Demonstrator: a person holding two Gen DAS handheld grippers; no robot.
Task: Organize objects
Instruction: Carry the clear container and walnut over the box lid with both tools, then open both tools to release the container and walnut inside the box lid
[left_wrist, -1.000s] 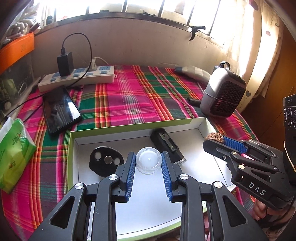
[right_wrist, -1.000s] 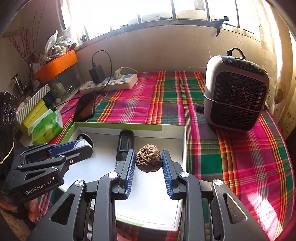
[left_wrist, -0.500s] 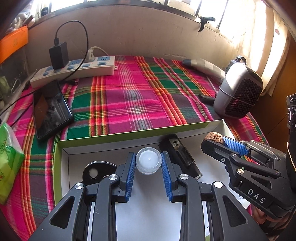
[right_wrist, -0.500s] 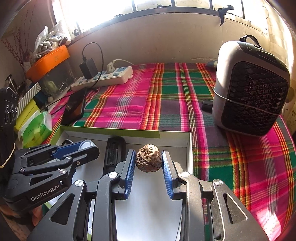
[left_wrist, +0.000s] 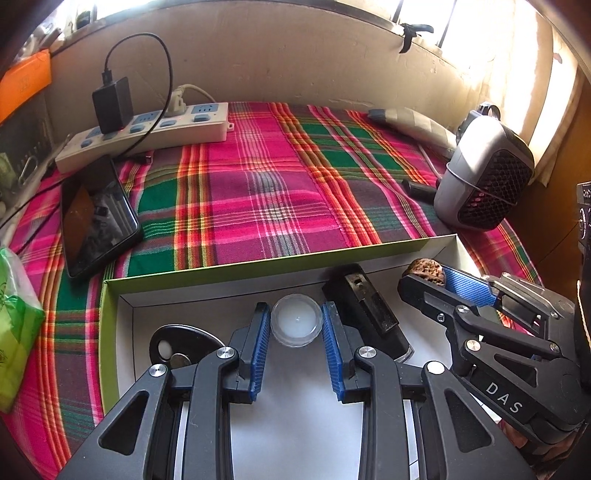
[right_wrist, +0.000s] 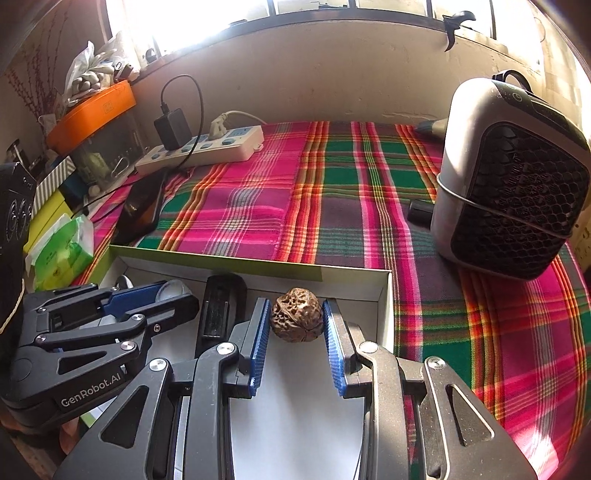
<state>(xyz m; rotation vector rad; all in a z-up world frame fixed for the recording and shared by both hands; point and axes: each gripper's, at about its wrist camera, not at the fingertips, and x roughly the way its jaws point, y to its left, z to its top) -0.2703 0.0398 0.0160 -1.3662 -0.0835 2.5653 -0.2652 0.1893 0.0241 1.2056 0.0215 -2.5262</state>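
My left gripper (left_wrist: 296, 325) is shut on a small clear round container (left_wrist: 296, 320) and holds it above the white box (left_wrist: 236, 271) with the green rim. My right gripper (right_wrist: 296, 321) is shut on a brown walnut (right_wrist: 296, 315) above the box's right part (right_wrist: 384, 295); it also shows in the left wrist view (left_wrist: 424, 272). A black rectangular device (left_wrist: 364, 308) and a black round disc (left_wrist: 177, 341) lie in the box.
The box stands on a plaid cloth (left_wrist: 266, 192). A phone (left_wrist: 94, 218), a power strip (left_wrist: 147, 129) with a charger and a green tissue pack (left_wrist: 14, 332) are at the left. A grey heater (right_wrist: 513, 177) stands at the right.
Both grippers have moved forward toward the box's far wall, each still holding its object. The scene ahead looms larger.
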